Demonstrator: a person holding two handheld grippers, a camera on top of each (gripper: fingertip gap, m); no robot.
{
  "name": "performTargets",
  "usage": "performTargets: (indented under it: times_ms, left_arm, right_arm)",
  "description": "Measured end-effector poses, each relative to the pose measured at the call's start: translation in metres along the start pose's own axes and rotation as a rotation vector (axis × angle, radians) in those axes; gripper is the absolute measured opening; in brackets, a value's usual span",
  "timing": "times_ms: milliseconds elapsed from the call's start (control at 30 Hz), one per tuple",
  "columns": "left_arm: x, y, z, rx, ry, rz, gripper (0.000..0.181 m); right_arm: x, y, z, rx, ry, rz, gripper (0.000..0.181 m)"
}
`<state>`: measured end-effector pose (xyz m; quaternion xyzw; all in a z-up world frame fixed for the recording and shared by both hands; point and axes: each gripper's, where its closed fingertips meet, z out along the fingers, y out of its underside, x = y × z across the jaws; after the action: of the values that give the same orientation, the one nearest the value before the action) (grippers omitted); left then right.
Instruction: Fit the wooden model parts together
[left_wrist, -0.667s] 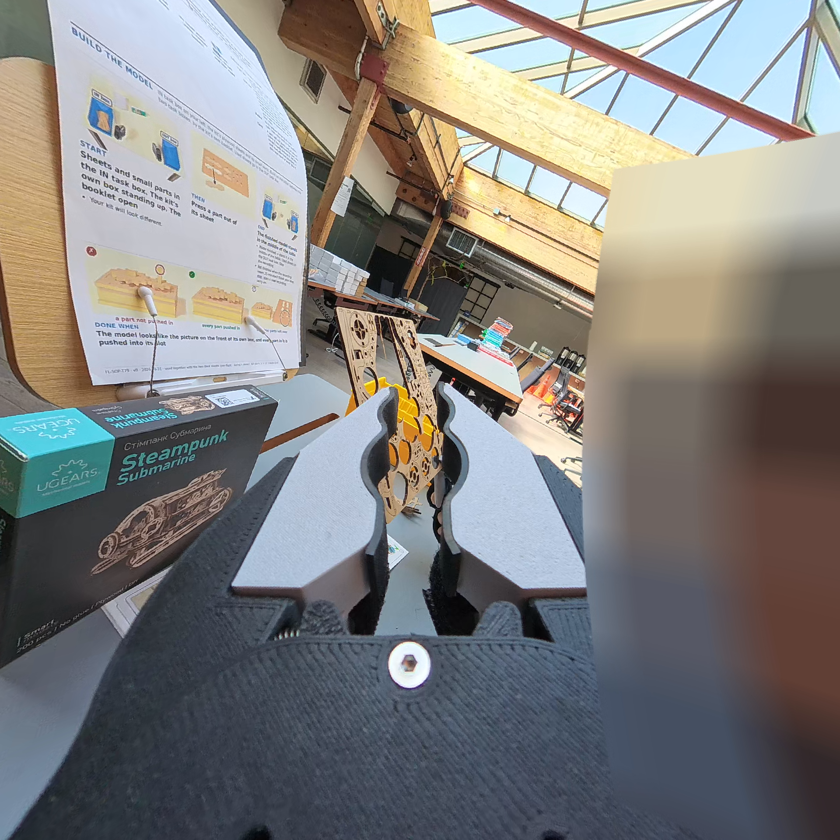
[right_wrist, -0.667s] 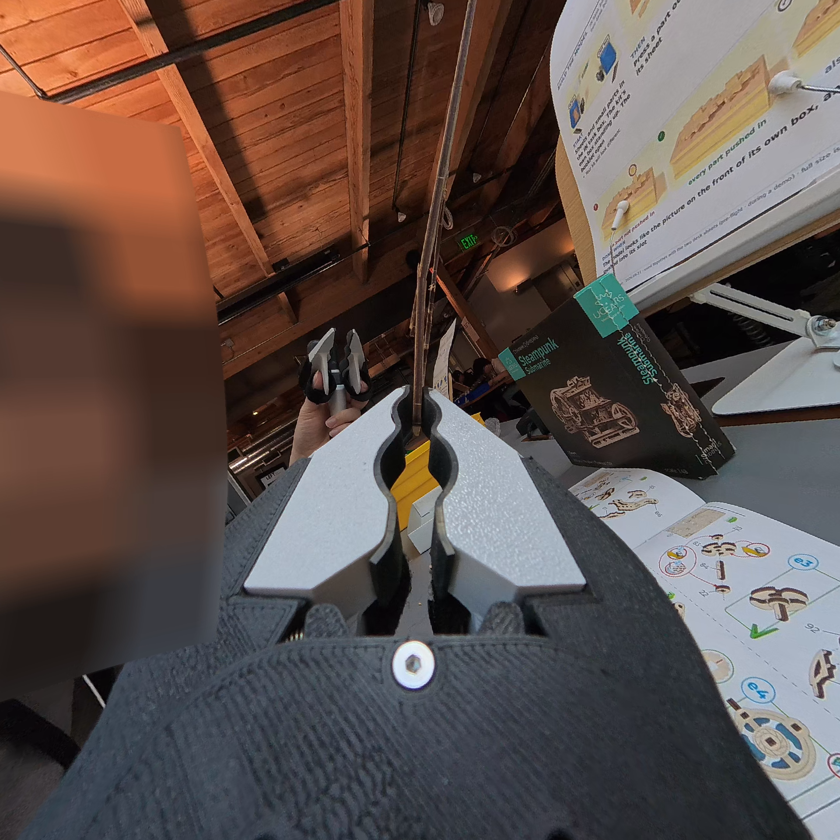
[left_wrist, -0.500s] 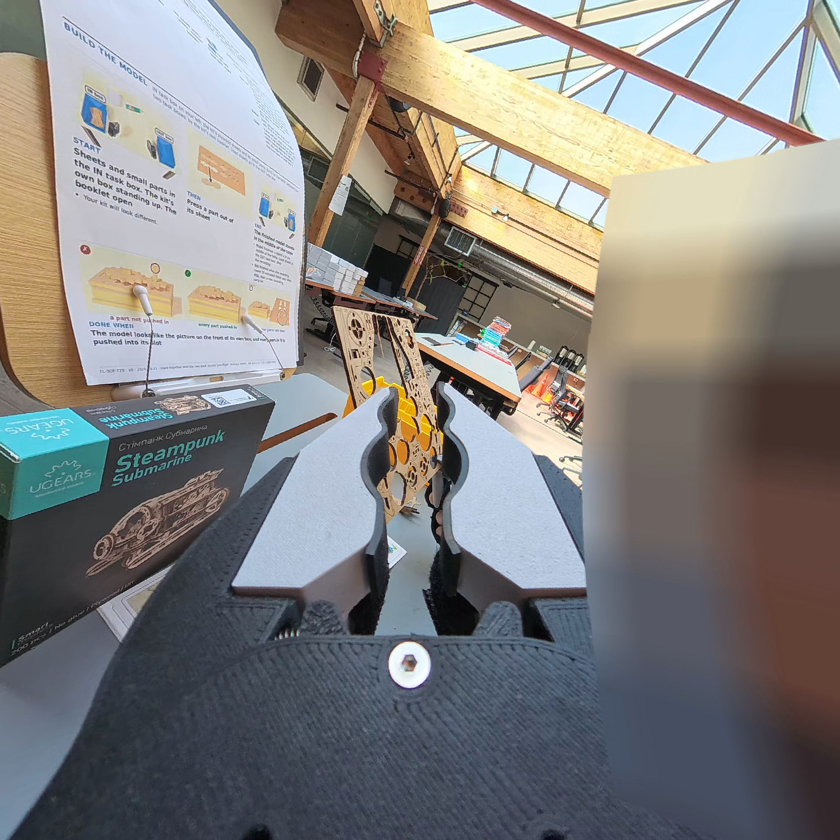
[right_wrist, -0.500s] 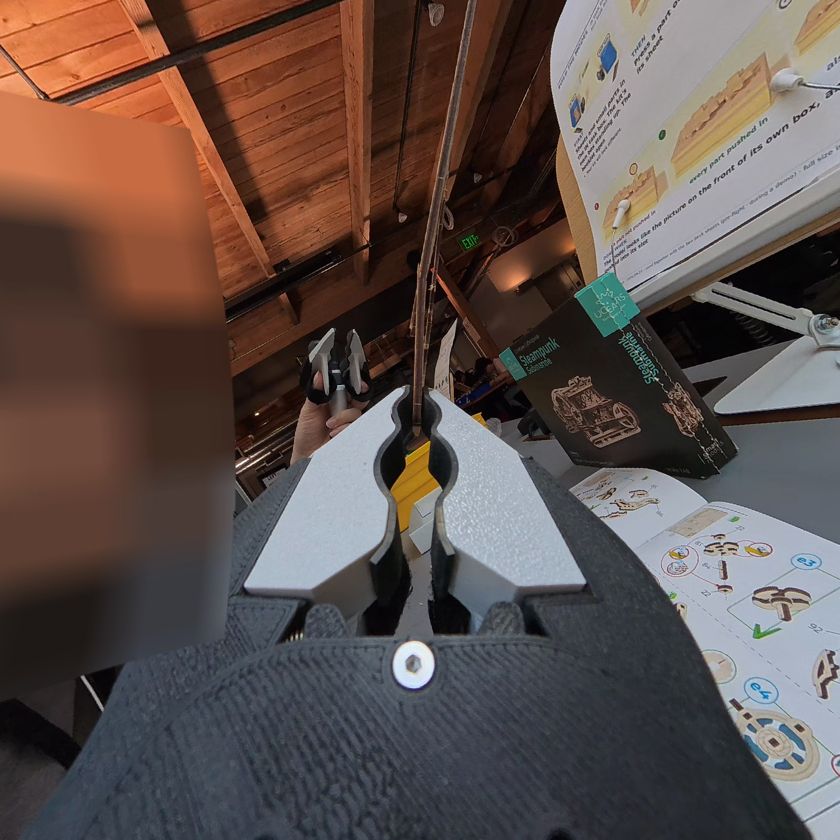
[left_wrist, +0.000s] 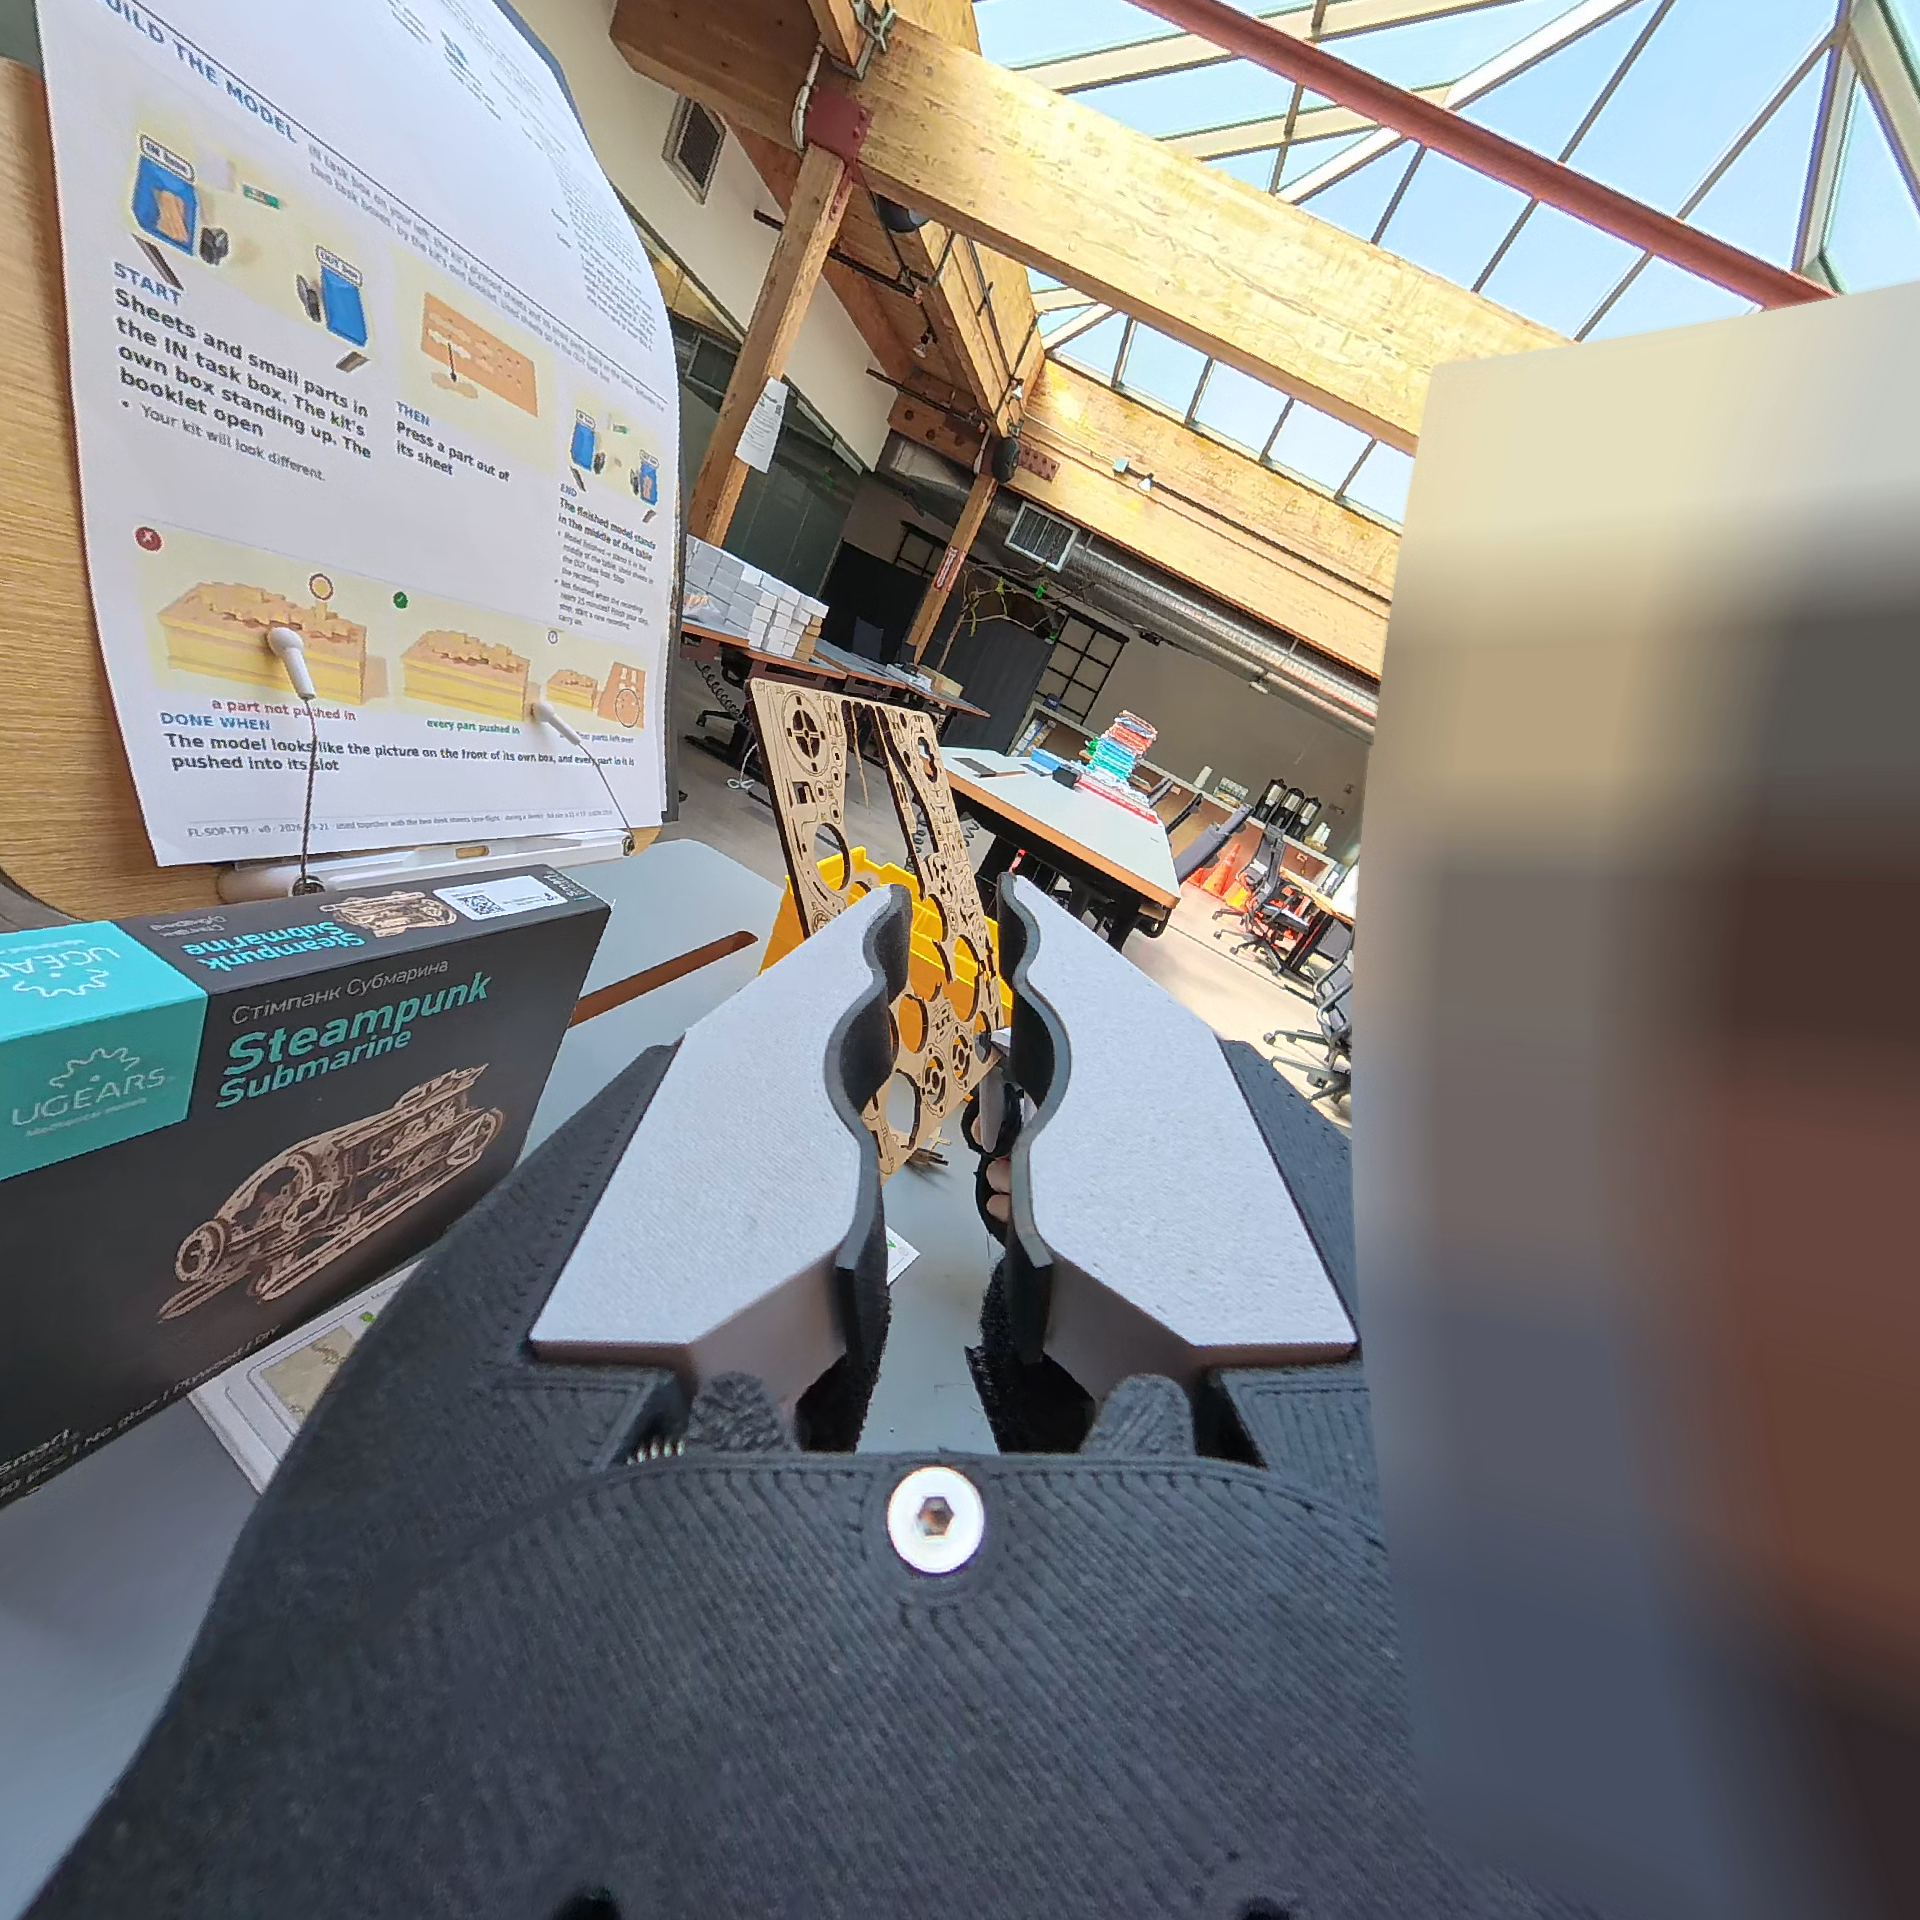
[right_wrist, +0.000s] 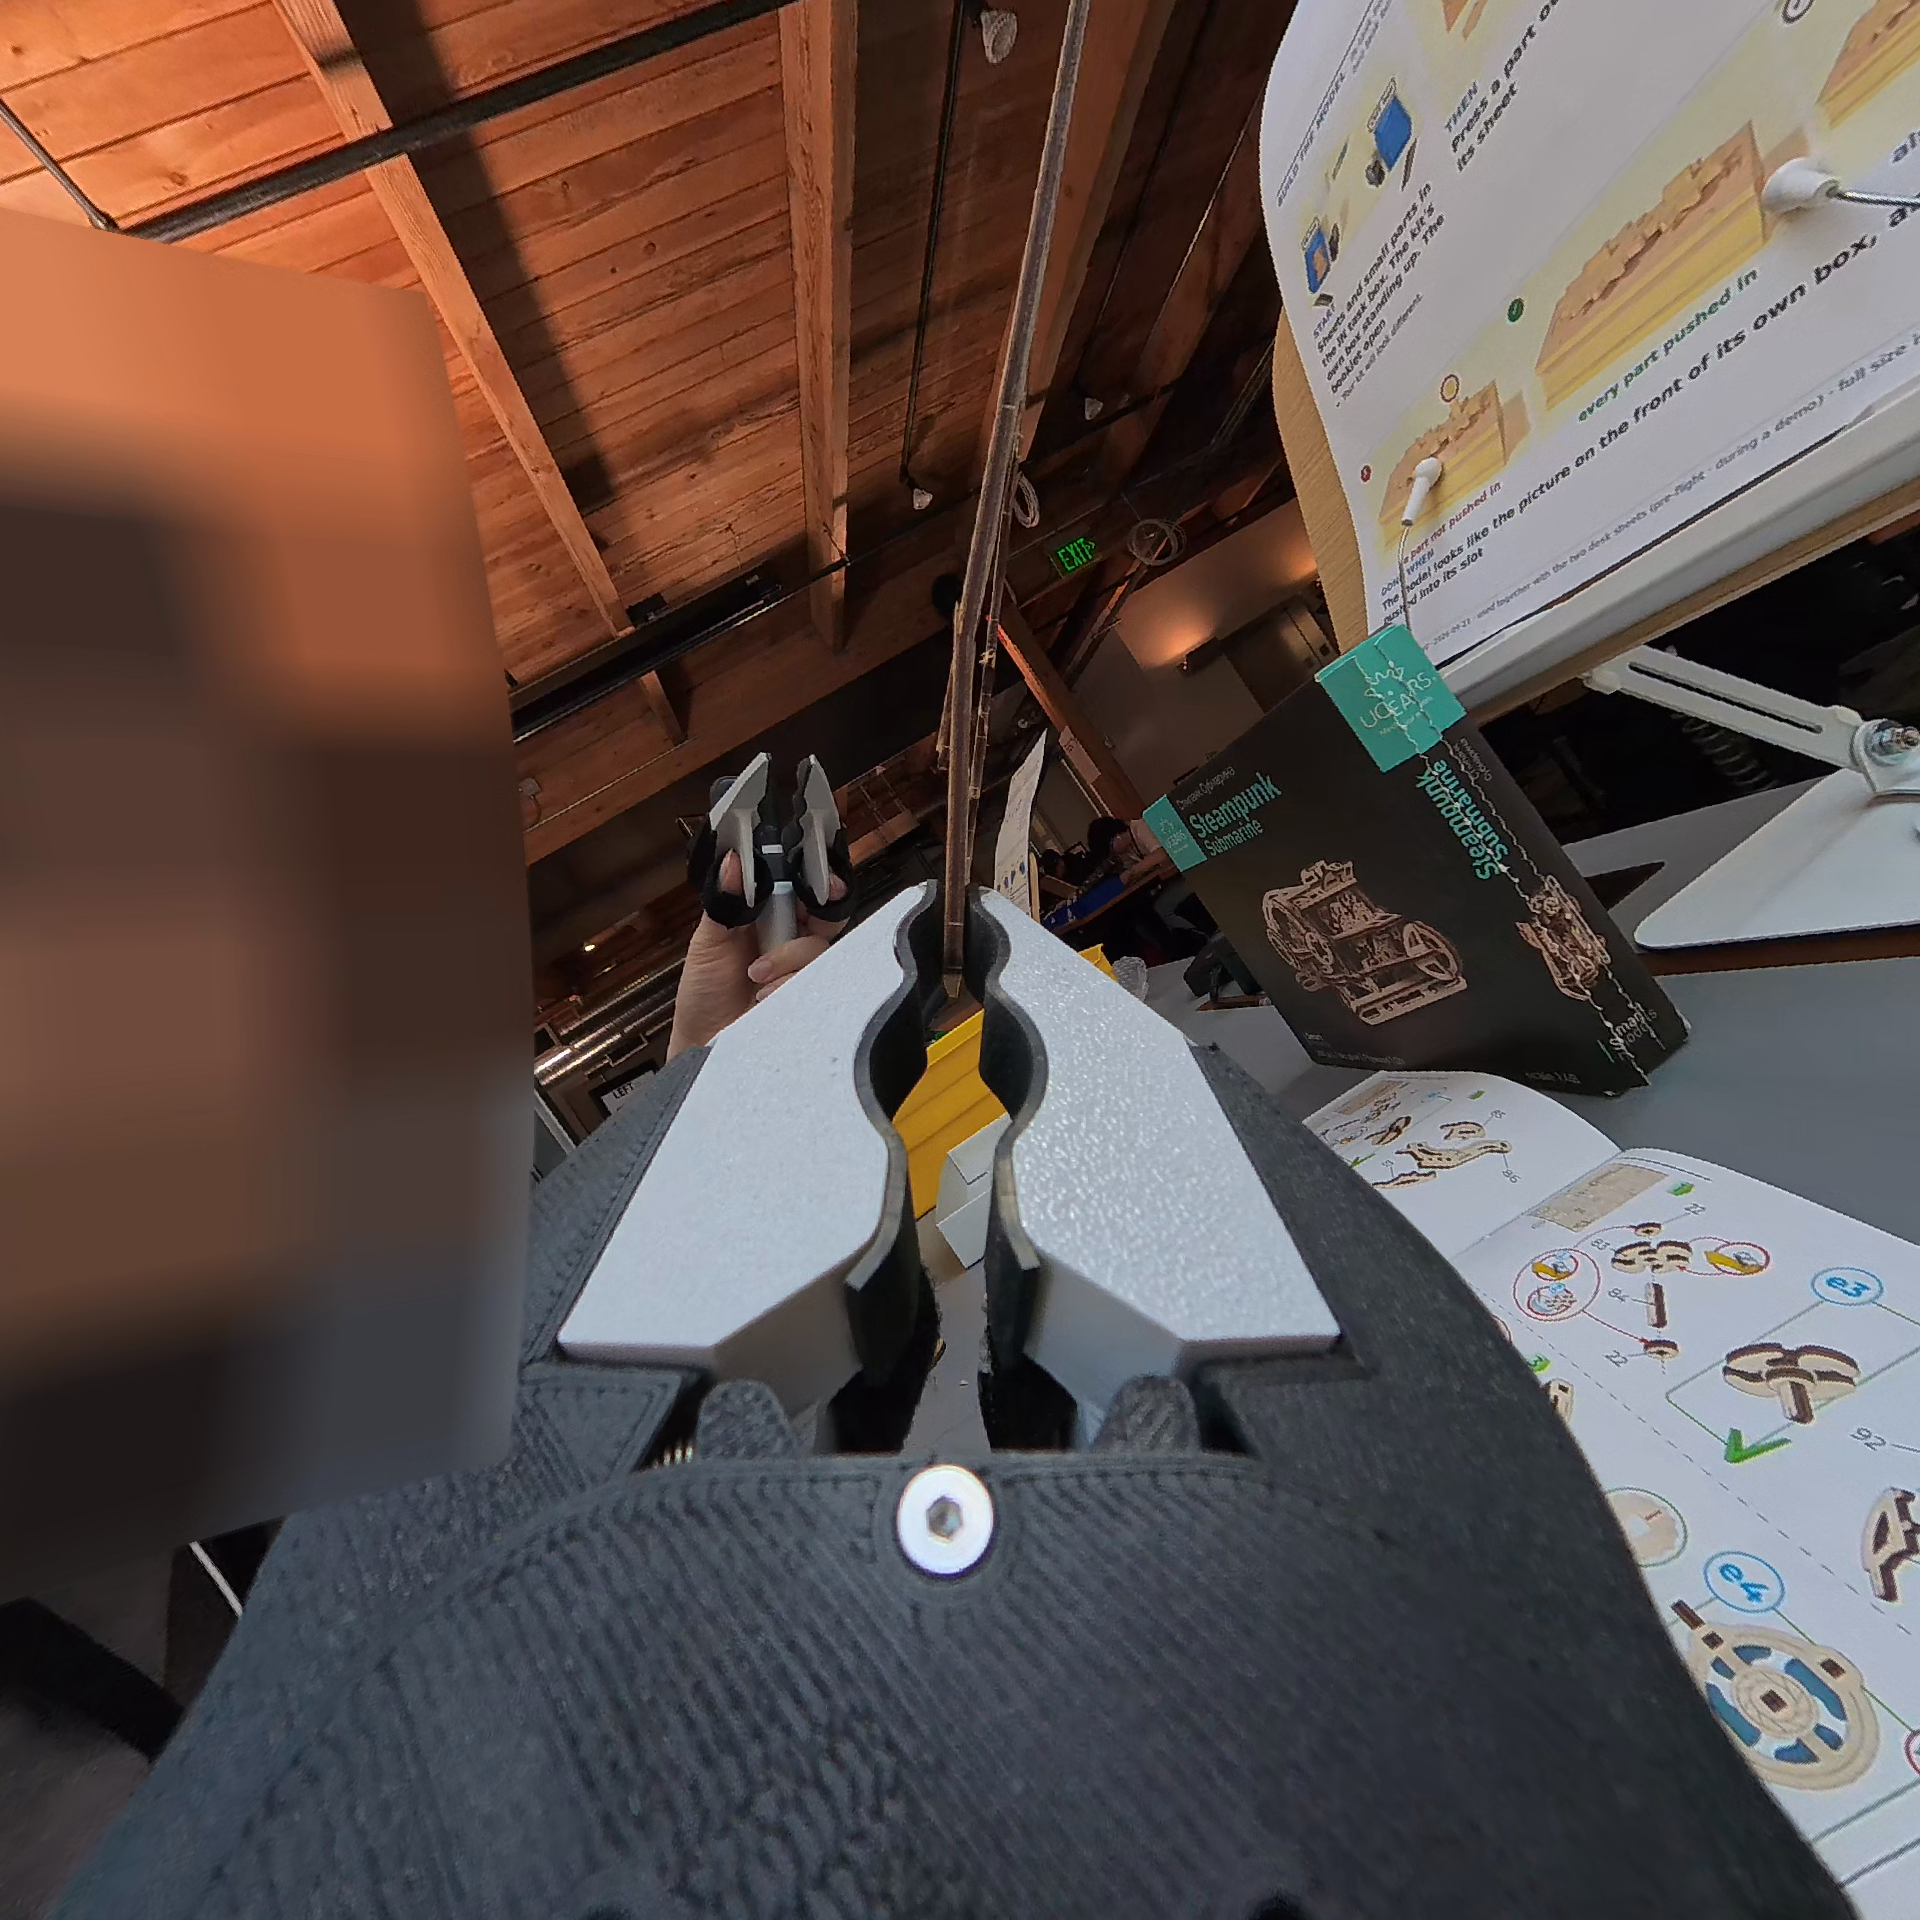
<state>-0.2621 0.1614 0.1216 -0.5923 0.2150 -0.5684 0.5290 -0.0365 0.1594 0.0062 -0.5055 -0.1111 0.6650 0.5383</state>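
A laser-cut wooden parts sheet (left_wrist: 831, 790) with round cut-outs stands upright over the grey table, ahead of my left gripper (left_wrist: 951, 899). The left gripper is open and empty, well short of the sheet. My right gripper (right_wrist: 954, 902) is shut on the sheet's lower edge; in the right wrist view the sheet (right_wrist: 997, 520) shows edge-on, rising as a thin strip. The right gripper also shows dimly in the left wrist view (left_wrist: 992, 1132) under the sheet. The left gripper shows in the right wrist view (right_wrist: 777, 805), held in a hand to the left of the sheet.
The dark kit box (left_wrist: 260, 1122) stands at the left, also in the right wrist view (right_wrist: 1403, 914). A printed instruction sheet (left_wrist: 364, 416) hangs on a wooden board behind it. An open booklet (right_wrist: 1662, 1351) lies at the right. A yellow bin (right_wrist: 940, 1070) and a small white box (right_wrist: 971, 1195) sit ahead.
The left wrist view has shifted slightly, so the sheet and poster sit a little up and left. The right gripper still holds the sheet the same way.
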Motion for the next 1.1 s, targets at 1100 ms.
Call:
performTargets:
  times_ms: [1100]
  left_arm:
    - [-0.002,0.081,0.066,-0.176,0.020,-0.067,0.057]
  right_arm:
    - [-0.025,-0.001,0.009,0.068,-0.086,0.083,0.001]
